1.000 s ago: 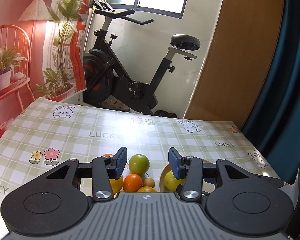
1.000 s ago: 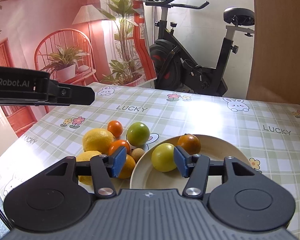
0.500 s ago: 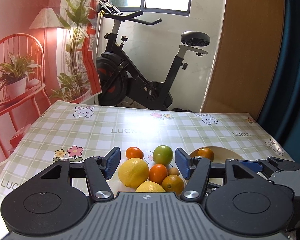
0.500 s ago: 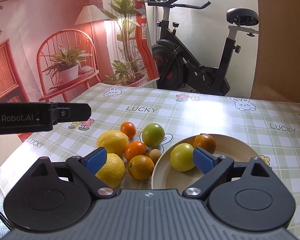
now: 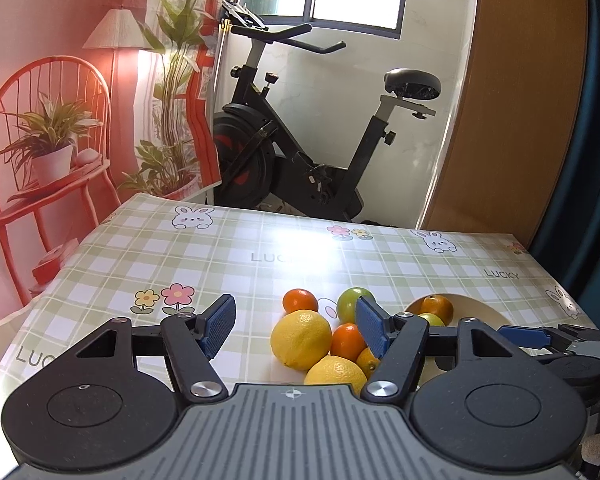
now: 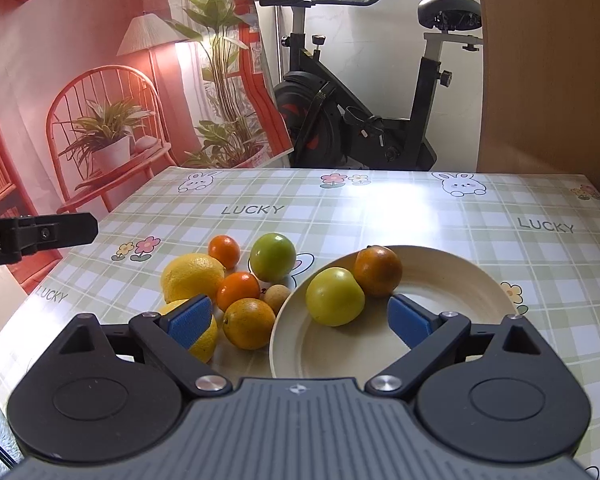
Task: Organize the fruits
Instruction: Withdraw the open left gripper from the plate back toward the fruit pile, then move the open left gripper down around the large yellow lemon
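Here, in the left wrist view, the left gripper [image 5: 296, 326] hangs just above the checked tablecloth [image 5: 260, 248], its jaws having just been opening; nothing is gripped. A big lemon [image 5: 301, 339] shows in the gap between the blue pads, but they do not press on it. A second lemon [image 5: 334, 370], a small orange [image 5: 347, 341], another small orange [image 5: 299, 301] and a green fruit [image 5: 350, 300] crowd close around it. To take that lemon cleanly, the pads should probably come down either side of its widest part, clear of the neighbouring fruit, so the pile is not nudged apart.

In the right wrist view, the right gripper [image 6: 298, 322] stands spread wide and empty over the near rim of the plate [image 6: 440, 280], its jaws having just been opening. A yellow-green fruit [image 6: 335, 297] and a dark orange [image 6: 378, 270] lie touching on the plate. Loose beside the plate sit an orange [image 6: 249, 323] and a small brown fruit [image 6: 277, 293]. The bare right half of the plate looks like the safest place for the next fruit.
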Motion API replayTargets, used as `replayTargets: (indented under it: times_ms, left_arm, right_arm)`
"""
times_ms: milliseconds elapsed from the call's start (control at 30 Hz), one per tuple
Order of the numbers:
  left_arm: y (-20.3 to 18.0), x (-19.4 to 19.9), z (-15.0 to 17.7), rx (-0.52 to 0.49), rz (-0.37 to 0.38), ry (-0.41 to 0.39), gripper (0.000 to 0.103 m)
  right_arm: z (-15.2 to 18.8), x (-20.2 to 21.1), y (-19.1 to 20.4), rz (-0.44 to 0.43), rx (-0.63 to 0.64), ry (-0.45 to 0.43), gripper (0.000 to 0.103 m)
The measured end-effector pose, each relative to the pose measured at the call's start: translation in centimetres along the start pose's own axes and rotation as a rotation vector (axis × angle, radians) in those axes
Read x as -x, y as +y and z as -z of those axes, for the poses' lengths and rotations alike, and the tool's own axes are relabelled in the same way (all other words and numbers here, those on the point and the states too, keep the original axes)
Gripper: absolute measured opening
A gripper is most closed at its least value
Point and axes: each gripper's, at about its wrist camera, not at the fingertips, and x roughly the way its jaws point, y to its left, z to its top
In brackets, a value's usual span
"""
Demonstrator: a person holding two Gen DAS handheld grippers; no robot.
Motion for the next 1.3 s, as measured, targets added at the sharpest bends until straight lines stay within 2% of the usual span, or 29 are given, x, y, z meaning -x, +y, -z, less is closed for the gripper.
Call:
replayTargets:
  times_ms: [200, 300, 367, 667, 767, 833, 933, 1133, 1300]
  left_arm:
    - [0.8, -0.5, 0.6, 0.005, 0.028, 0.030, 0.068]
    - [1.2, -0.9, 0.7, 0.003, 0.036, 0.039, 0.067]
    - [1.4, -1.0, 0.9, 0.000, 0.046, 0.041, 0.067]
    - [2.2, -2.3, 1.2, -0.011, 0.095, 0.086, 0.058]
    - [2.5, -3.1, 1.2, -0.012, 0.106, 0.116, 0.058]
    - [2.4, -3.6, 1.5, -0.017, 0.119, 0.135, 0.058]
    - [2.2, -4.2, 1.6, -0.021, 0.132, 0.152, 0.058]
    - [1.6, -5.9, 1.9, -0.003, 0.173, 0.193, 0.058]
    - [1.2, -7.3, 2.4, 0.004, 0.198, 0.232, 0.058]
  right_arm:
    - [0.4, -0.6, 0.6, -0.047, 0.038, 0.038, 0.093]
    - [0.6, -1.4, 1.4, -0.031, 0.087, 0.063, 0.093]
    - [0.8, -1.8, 1.6, -0.054, 0.100, 0.080, 0.090]
    - [1.7, -3.4, 2.7, -0.114, 0.123, 0.131, 0.089]
    - [1.8, -3.6, 3.2, -0.145, 0.118, 0.134, 0.079]
    - [2.0, -3.9, 3.8, -0.159, 0.137, 0.141, 0.068]
    - [2.4, -4.1, 4.8, -0.182, 0.174, 0.143, 0.061]
    - [2.6, -4.6, 6.6, -0.224, 0.236, 0.145, 0.060]
    - [2.7, -5.7, 6.9, -0.233, 0.227, 0.161, 0.060]
